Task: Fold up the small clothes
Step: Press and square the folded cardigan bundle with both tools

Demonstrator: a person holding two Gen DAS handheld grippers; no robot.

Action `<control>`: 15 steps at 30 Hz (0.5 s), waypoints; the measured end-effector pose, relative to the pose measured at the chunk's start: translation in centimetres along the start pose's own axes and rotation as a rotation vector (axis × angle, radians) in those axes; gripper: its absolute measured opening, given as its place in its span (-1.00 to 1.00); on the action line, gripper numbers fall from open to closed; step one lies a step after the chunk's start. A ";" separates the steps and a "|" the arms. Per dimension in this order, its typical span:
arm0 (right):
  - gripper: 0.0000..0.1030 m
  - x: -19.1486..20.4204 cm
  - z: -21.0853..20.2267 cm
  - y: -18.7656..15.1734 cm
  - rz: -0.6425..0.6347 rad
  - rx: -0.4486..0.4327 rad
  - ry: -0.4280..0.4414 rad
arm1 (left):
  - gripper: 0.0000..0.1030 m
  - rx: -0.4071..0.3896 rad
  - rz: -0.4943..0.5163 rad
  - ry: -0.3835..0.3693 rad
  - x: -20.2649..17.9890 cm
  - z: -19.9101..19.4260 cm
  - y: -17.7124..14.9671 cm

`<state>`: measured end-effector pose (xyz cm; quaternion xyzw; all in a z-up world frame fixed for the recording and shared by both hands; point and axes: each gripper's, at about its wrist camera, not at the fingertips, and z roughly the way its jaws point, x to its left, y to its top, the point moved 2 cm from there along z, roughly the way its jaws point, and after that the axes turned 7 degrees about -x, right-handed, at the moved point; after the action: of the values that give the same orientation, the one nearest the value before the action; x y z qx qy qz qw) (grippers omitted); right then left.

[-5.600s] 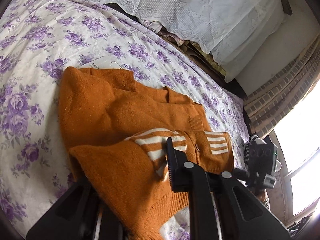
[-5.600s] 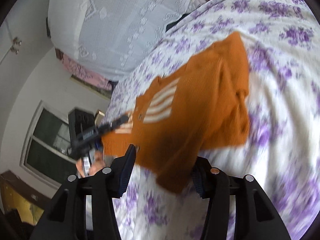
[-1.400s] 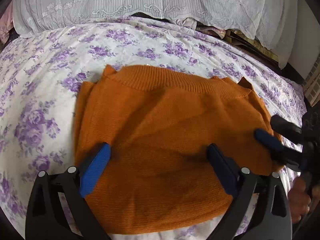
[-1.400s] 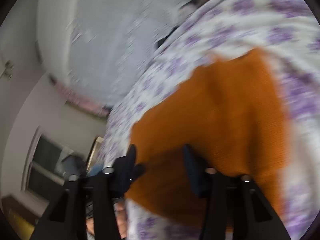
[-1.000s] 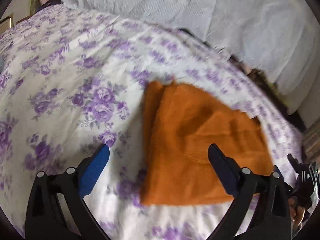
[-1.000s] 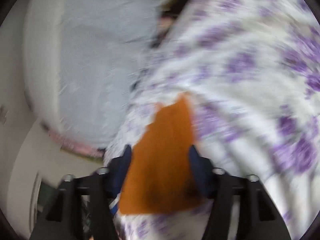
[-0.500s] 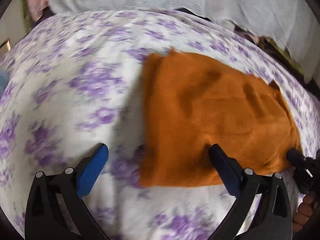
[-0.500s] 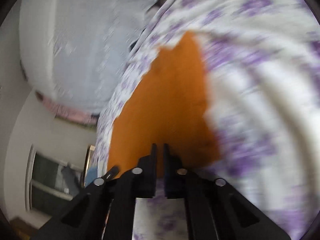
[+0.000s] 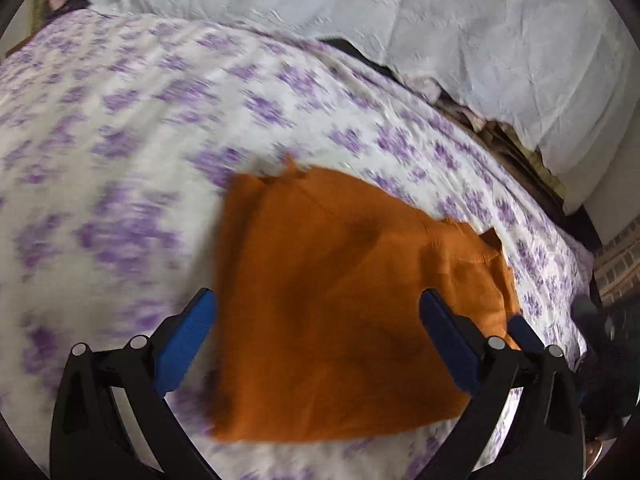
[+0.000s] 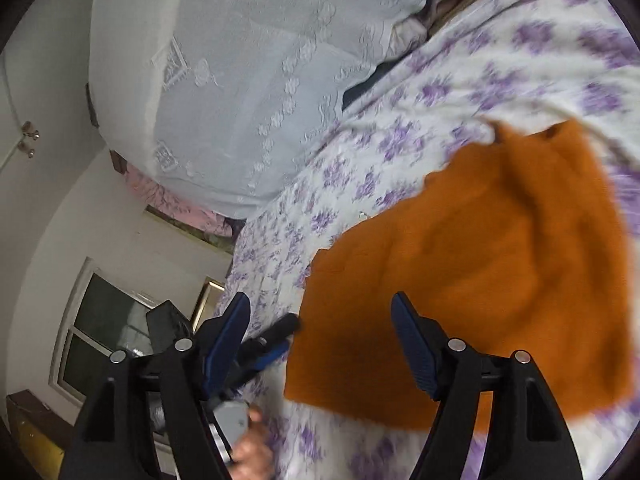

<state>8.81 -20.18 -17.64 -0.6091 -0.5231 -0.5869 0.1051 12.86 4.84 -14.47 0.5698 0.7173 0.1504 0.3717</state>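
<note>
A bedsheet (image 9: 120,128) printed with purple flowers covers the bed, with a white lace-trimmed cover (image 9: 460,28) heaped at its far side toward 12 o'clock. In the right wrist view a white wall, a door with a knob (image 10: 28,132) at 9 o'clock and a dark window (image 10: 104,320) at 8 o'clock close in the room.

The orange knit sweater (image 9: 340,312) lies folded into a rough rectangle flat on the sheet — its long axis runs from 7 o'clock toward 2 o'clock in the left wrist view, ribbed edge and corner tips pointing to the far end.

The left gripper (image 9: 316,340) hovers above it, blue-padded fingers spread wide and holding nothing. The right gripper (image 10: 320,340) is likewise spread and empty, with the sweater's near corner seen between its fingers.
</note>
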 end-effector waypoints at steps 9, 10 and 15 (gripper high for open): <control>-0.03 -3.6 0.0 1.2 -0.092 -0.087 -0.199 | 0.92 -0.011 0.074 0.134 1.3 3.1 -1.2; -0.07 -4.4 -0.7 1.8 -0.069 -0.107 -0.186 | 0.92 -0.015 0.080 0.139 1.3 3.0 -1.3; 0.06 -5.5 -2.7 3.1 0.001 -0.173 -0.198 | 0.92 -0.026 0.071 0.143 1.4 2.2 -1.5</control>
<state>10.85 -26.33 -19.95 -0.6709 -0.4781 -0.5668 0.0002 13.22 5.24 -17.47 0.5776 0.7194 0.2133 0.3214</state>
